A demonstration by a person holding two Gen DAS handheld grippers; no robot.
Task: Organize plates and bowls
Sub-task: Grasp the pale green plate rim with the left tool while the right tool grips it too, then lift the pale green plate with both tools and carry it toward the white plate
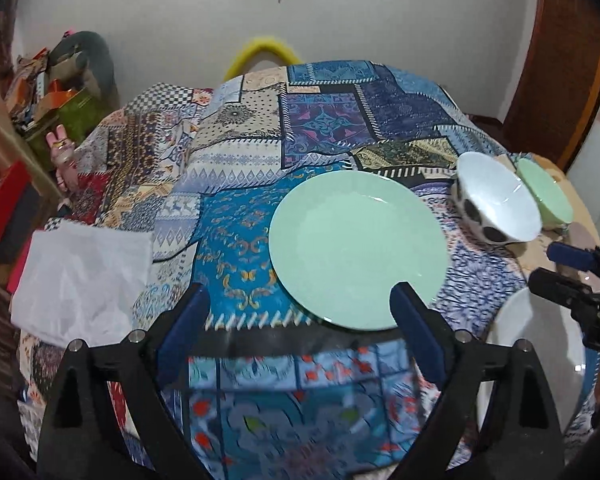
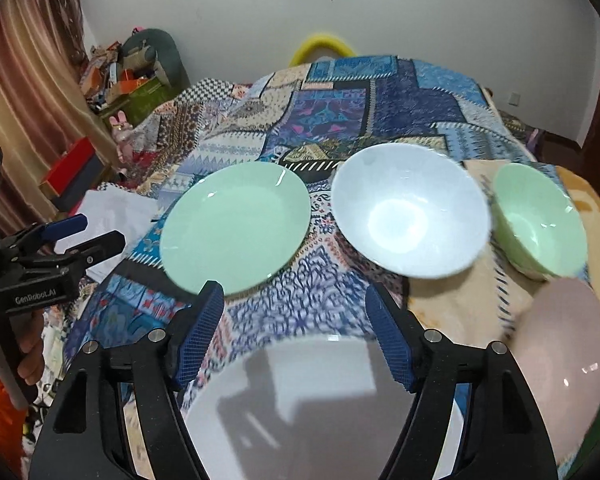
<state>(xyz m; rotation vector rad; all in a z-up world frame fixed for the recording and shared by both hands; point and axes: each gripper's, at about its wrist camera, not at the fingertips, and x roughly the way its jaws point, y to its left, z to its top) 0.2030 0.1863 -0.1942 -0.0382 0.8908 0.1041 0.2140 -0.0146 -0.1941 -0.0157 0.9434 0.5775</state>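
Observation:
A mint green plate (image 1: 358,250) lies on the patchwork cloth (image 1: 240,168); it also shows in the right wrist view (image 2: 236,226). My left gripper (image 1: 300,300) is open and empty, its right finger over the plate's near rim. A white bowl with black spots (image 1: 496,204) sits right of the plate, seen from above in the right wrist view (image 2: 410,208). A small green bowl (image 2: 540,220) stands beside it. A white plate (image 2: 300,408) lies under my right gripper (image 2: 296,304), which is open and empty. A pink plate (image 2: 568,344) lies at the right.
A white plastic bag (image 1: 84,280) lies at the cloth's left edge. Boxes and clutter (image 1: 40,92) crowd the floor on the left, with a curtain (image 2: 24,92) behind. A wall stands at the back. The cloth's far half (image 2: 340,100) carries no dishes.

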